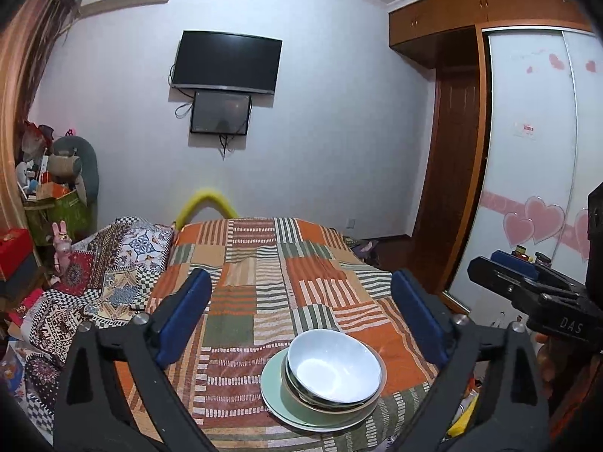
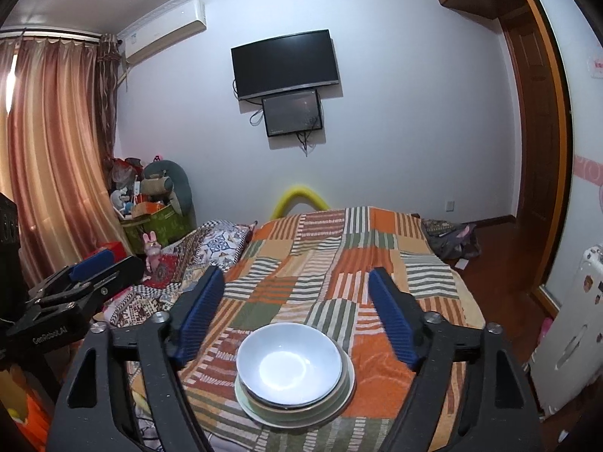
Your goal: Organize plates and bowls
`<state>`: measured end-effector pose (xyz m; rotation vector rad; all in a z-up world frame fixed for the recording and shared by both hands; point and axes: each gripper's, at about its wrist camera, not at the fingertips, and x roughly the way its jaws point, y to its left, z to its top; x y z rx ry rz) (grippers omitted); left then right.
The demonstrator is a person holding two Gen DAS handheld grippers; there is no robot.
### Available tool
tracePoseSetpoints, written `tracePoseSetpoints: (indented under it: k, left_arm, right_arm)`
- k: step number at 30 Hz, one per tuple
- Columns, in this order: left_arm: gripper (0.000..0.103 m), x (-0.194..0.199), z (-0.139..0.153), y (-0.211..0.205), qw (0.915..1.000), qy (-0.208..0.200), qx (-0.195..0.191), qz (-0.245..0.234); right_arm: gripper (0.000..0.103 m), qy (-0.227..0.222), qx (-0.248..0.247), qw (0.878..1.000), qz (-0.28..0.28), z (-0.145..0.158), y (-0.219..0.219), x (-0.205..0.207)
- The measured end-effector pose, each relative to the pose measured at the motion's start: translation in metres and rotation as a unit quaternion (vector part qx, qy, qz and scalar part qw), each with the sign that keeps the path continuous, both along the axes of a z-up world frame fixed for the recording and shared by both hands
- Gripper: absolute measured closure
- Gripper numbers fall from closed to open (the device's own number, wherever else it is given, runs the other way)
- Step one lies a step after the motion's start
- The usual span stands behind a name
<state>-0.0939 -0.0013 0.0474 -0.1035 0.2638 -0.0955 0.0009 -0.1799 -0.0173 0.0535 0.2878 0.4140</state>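
A white bowl (image 1: 333,367) tops a nested stack of bowls resting on a pale green plate (image 1: 273,390), all on the patchwork bedspread (image 1: 264,263) near its front edge. My left gripper (image 1: 301,282) hovers above and behind the stack, open, blue pads wide apart with nothing between them. In the right wrist view the same white bowl (image 2: 290,363) sits on the plate (image 2: 348,388). My right gripper (image 2: 296,278) also hangs open and empty over it. Each gripper shows at the other view's edge: the right gripper (image 1: 527,286), the left gripper (image 2: 75,286).
The bed fills the middle; a patterned quilt (image 1: 113,271) lies along its left side. Cluttered boxes and toys (image 1: 56,196) stand at the far left by curtains (image 2: 49,158). A wardrobe (image 1: 535,150) and wooden door (image 2: 535,132) are on the right. A TV (image 1: 226,62) hangs on the wall.
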Motion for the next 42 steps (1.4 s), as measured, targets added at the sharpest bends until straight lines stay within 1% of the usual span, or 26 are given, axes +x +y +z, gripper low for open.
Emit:
tracePoseSetpoints:
  k: [1,4,6,7,8,14,37,42]
  left_arm:
    - [0.004,-0.002,0.0,0.0,1.0,-0.001,0.001,0.001]
    - [0.004,-0.005,0.001,-0.002,1.0,-0.004,0.005,0.005]
    - [0.004,-0.007,0.001,-0.002,0.9999,-0.006,0.007,0.006]
    - [0.003,-0.008,0.001,-0.002,0.9999,-0.007,0.007,0.007]
    - [0.003,-0.009,0.001,-0.002,0.9999,-0.008,0.009,0.009]
    - [0.003,-0.015,0.001,-0.004,0.9999,-0.01,0.008,0.01]
    - [0.0,-0.018,-0.002,-0.007,0.9998,-0.012,0.014,0.011]
    - [0.0,-0.017,-0.003,-0.008,0.9999,-0.007,0.014,-0.001]
  right_arm:
    - [0.019,-0.005,-0.001,1.0,-0.001,0.0,0.0,-0.002]
    - [0.018,-0.014,-0.003,1.0,0.0,0.001,0.001,-0.008]
    - [0.012,-0.015,-0.002,1.0,0.001,0.0,0.0,-0.009]
    - [0.007,-0.017,0.001,1.0,-0.001,0.0,0.0,-0.009]
    - [0.004,-0.02,0.003,1.0,-0.003,-0.001,-0.002,-0.01]
    - [0.001,-0.031,0.003,0.999,-0.007,-0.001,-0.002,-0.015]
    - [0.0,-0.034,0.008,0.999,-0.009,-0.005,-0.007,-0.021]
    - [0.0,-0.038,0.007,0.999,-0.011,-0.003,-0.009,-0.024]
